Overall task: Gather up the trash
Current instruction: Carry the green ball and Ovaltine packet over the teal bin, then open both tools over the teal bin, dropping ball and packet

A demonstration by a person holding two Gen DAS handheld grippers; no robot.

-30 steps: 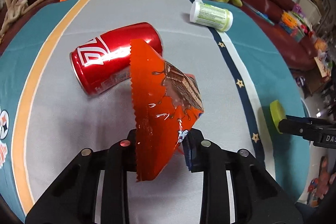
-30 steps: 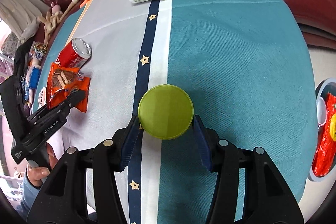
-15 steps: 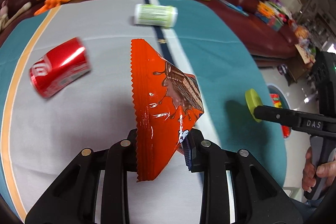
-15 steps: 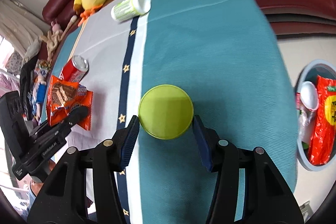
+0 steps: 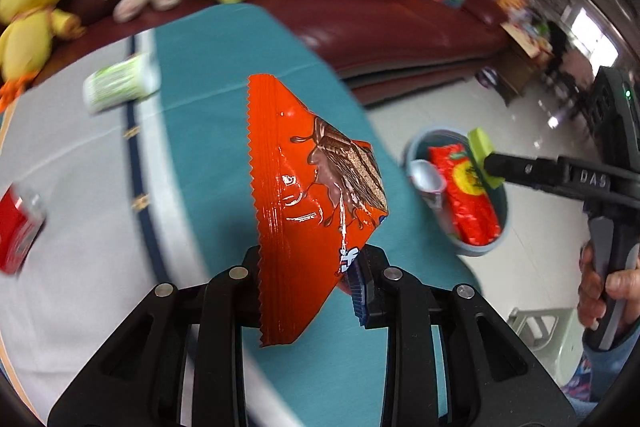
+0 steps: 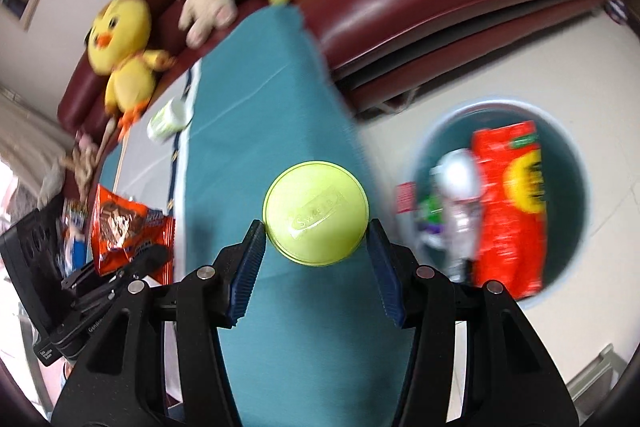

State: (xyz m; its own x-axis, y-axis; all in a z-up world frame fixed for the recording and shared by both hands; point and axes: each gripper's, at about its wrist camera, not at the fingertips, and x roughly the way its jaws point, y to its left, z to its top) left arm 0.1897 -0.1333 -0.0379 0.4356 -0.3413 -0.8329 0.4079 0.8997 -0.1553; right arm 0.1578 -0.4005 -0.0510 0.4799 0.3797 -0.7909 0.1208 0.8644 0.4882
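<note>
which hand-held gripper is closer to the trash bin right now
Right. The right hand-held gripper, holding the green lid, is over the trash bin rim. The left hand-held gripper, holding the orange wrapper, is over the table.

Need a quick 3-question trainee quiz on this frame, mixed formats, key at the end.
1. True or false: the left gripper is shut on the orange snack wrapper.
2. The right gripper holds: A) red can B) green lid C) white bottle.
3. Fill in: the red can and white bottle lie on the ____, not in the bin.

Key: 1 true; 2 B; 3 table.
</note>
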